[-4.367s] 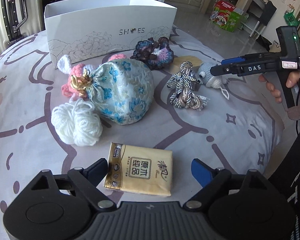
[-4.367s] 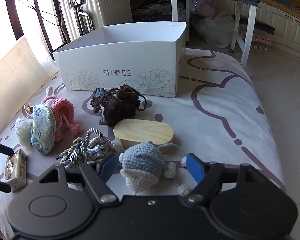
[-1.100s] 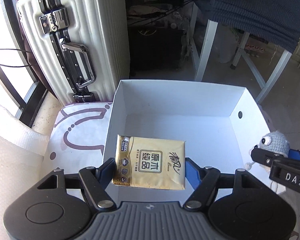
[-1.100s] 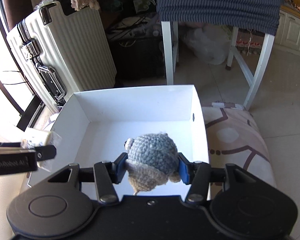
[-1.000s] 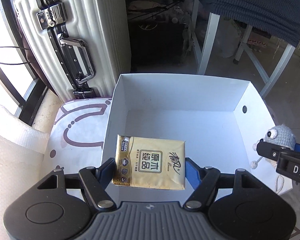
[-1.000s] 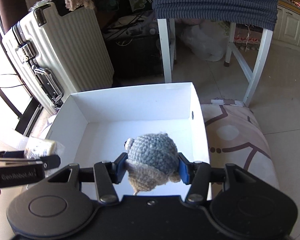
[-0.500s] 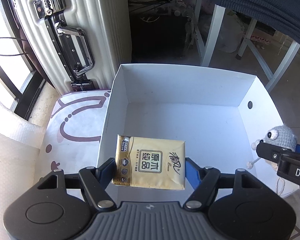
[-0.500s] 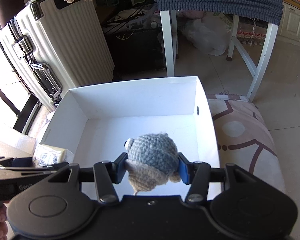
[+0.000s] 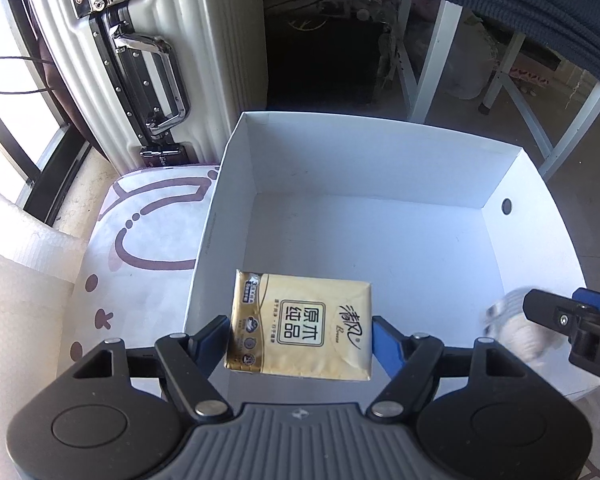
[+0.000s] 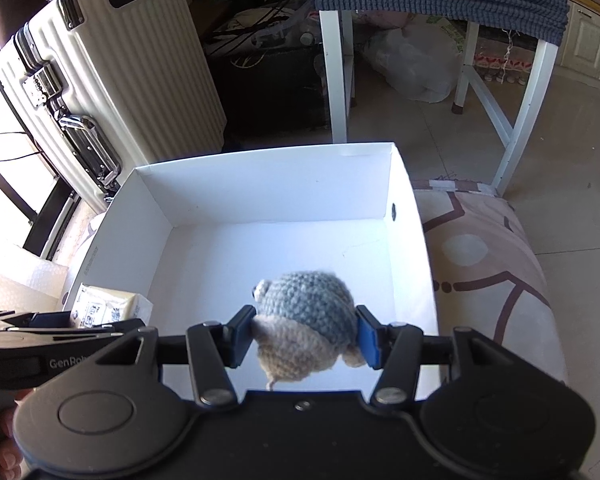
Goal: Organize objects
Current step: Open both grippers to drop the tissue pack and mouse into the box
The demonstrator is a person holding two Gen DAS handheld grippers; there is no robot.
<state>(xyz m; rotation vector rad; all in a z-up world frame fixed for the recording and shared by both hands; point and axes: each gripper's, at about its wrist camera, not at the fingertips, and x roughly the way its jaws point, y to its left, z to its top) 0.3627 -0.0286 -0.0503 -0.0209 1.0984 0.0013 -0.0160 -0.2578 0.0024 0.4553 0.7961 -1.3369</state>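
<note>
Releasing both loads into the white box point(image 9: 364, 172) is the step in hand, and I judge the way to do it well is to let each thing fall clear without dragging it on a pad.

My left gripper point(image 9: 300, 334) has the tissue pack point(image 9: 300, 330) between its jaws, and those jaws are opening. The pack seems to sit just free of the pads, with a sliver of gap at the blue pad, though I cannot be sure it has fully let go. It hangs over the near left corner of the box, with the near wall right under the jaws. I would keep that hand steady and level, so the pack drops flat onto the floor of the box, not onto the rim.

My right gripper point(image 10: 304, 334) has the crocheted toy point(image 10: 306, 320) between its jaws, which are opening too. Soft yarn springs out as the squeeze eases, so the pads still look to be touching its sides. The toy hangs over the near right part of the box floor, ahead of the near wall.

Yarn can cling, so I would open wide before lifting away. The two hands are well apart, so the drops should not collide.
</note>
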